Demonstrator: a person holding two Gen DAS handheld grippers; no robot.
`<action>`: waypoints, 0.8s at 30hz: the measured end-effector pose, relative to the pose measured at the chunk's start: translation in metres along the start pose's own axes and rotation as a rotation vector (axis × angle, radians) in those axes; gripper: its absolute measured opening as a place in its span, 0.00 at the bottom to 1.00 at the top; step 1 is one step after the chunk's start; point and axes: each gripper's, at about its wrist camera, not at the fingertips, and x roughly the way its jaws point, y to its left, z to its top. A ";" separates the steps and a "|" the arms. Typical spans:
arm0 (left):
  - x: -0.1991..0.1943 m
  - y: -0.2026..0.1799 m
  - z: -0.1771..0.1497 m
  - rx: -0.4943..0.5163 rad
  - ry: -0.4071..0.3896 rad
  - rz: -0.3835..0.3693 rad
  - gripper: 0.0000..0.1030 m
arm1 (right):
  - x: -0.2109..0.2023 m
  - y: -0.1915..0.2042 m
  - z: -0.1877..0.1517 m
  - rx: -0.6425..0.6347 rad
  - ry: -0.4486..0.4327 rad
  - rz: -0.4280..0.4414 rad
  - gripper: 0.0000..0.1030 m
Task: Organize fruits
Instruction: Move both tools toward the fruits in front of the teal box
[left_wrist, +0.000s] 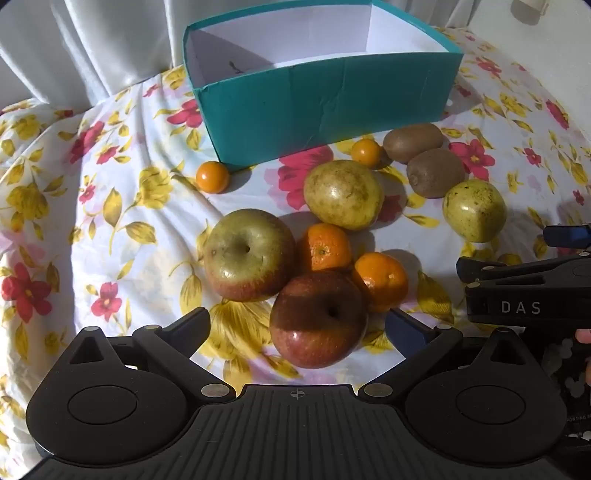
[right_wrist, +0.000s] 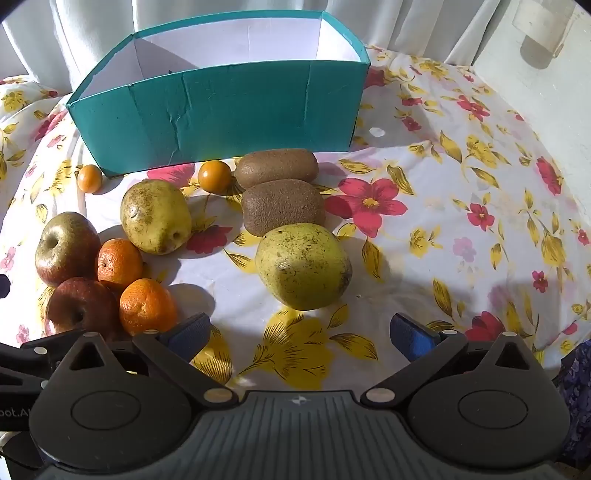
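Fruit lies on a floral cloth in front of a teal box (left_wrist: 332, 96) (right_wrist: 221, 110). My left gripper (left_wrist: 295, 328) is open above a red apple (left_wrist: 317, 317), whose near side lies between the fingers without touching the pads. Behind it are a green-red apple (left_wrist: 247, 254), two mandarins (left_wrist: 325, 247) (left_wrist: 382, 280), a pear (left_wrist: 343, 194), two kiwis (left_wrist: 412, 142) (left_wrist: 436, 171), another pear (left_wrist: 474, 210) and two small orange berries (left_wrist: 212, 177) (left_wrist: 365, 151). My right gripper (right_wrist: 301, 332) is open just short of the nearer pear (right_wrist: 303, 266), holding nothing.
The box is white inside and looks empty. White curtains (left_wrist: 92, 48) hang behind the table. The cloth (right_wrist: 461, 221) is bare to the right of the fruit. The right gripper's body (left_wrist: 524, 295) juts in at the left view's right edge.
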 end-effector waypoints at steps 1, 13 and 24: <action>0.000 0.000 0.000 -0.004 -0.001 0.001 1.00 | 0.000 0.000 0.000 -0.002 0.001 0.000 1.00; -0.002 0.002 -0.001 -0.004 0.007 -0.036 1.00 | -0.006 0.002 -0.003 0.008 -0.018 -0.021 1.00; -0.001 0.002 -0.001 -0.005 0.001 -0.037 1.00 | -0.007 0.002 0.000 0.007 -0.025 -0.022 1.00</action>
